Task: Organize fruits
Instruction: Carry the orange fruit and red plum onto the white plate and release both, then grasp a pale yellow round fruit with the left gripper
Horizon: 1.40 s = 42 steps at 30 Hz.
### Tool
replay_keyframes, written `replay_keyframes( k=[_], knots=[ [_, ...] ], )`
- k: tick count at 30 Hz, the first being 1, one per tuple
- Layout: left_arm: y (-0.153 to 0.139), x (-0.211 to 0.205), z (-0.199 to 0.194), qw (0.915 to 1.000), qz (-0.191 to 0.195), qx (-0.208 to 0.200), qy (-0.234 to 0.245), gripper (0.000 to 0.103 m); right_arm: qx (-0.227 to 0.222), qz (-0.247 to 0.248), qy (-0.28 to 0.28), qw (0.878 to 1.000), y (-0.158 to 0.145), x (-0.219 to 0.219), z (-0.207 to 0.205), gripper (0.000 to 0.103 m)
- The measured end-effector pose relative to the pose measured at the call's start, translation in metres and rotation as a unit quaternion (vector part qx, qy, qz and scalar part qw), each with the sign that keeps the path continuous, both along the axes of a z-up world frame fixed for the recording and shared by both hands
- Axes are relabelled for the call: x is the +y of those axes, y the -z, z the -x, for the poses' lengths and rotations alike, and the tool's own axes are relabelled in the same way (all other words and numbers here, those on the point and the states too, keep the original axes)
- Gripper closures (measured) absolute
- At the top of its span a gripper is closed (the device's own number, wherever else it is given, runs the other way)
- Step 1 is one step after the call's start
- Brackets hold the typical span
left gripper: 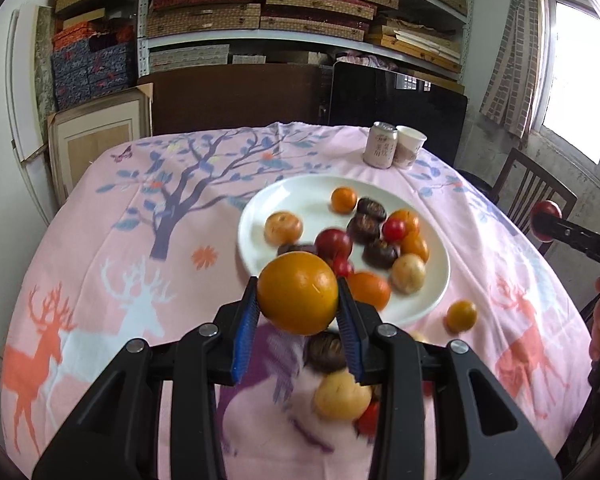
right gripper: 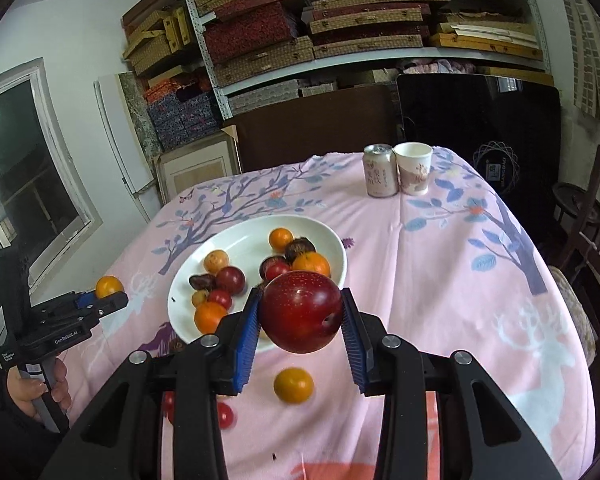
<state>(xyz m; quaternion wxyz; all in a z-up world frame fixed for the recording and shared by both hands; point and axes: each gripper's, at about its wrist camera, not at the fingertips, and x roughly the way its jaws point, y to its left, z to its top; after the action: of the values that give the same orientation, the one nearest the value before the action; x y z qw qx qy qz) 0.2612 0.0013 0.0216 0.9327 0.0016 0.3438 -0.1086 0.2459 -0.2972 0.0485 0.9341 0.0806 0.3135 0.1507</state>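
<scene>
The left black two-finger gripper (left gripper: pixel 298 306) clamps a round orange fruit (left gripper: pixel 298 293), the right gripper (right gripper: pixel 300 316) a glossy dark-red plum (right gripper: pixel 301 311), both above the near edge of the white round plate (right gripper: pixel 332 240) on the pink deer-print tablecloth (right gripper: pixel 460 280); a small orange fruit (right gripper: pixel 293 385) lies just before that plate.

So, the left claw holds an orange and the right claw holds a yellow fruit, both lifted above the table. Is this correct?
Not quite. The right claw holds a dark red fruit, not a yellow one; the right wrist view shows it between the blue pads. The rest stands: the left claw holds an orange, and both are lifted above the table.
</scene>
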Motion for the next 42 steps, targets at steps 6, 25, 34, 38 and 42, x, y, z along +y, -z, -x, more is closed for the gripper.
replay_keyframes(
  k=[6, 25, 34, 38, 42],
  knots=[
    [0.01, -0.03, -0.071, 0.9993, 0.015, 0.035, 0.007, 0.067, 0.011, 0.012, -0.033, 0.999, 0.001, 0.046, -0.078, 0.064],
    [0.036, -0.036, -0.135, 0.9984, 0.027, 0.048, -0.007, 0.043, 0.039, 0.022, -0.053, 0.998, 0.055, 0.082, -0.152, 0.05],
    [0.023, -0.021, -0.03, 0.9992, -0.005, 0.027, 0.027, 0.035, 0.048, -0.013, -0.033, 0.998, 0.036, 0.029, -0.066, 0.044],
    [0.04, -0.023, 0.017, 0.9977, -0.041, 0.036, 0.041, 0.035, 0.048, -0.015, -0.032, 0.998, 0.048, 0.015, -0.013, 0.04],
    [0.062, -0.023, 0.037, 0.997, -0.046, 0.05, 0.037, 0.035, 0.057, -0.03, -0.019, 0.998, 0.07, 0.008, 0.024, 0.037]
  ],
)
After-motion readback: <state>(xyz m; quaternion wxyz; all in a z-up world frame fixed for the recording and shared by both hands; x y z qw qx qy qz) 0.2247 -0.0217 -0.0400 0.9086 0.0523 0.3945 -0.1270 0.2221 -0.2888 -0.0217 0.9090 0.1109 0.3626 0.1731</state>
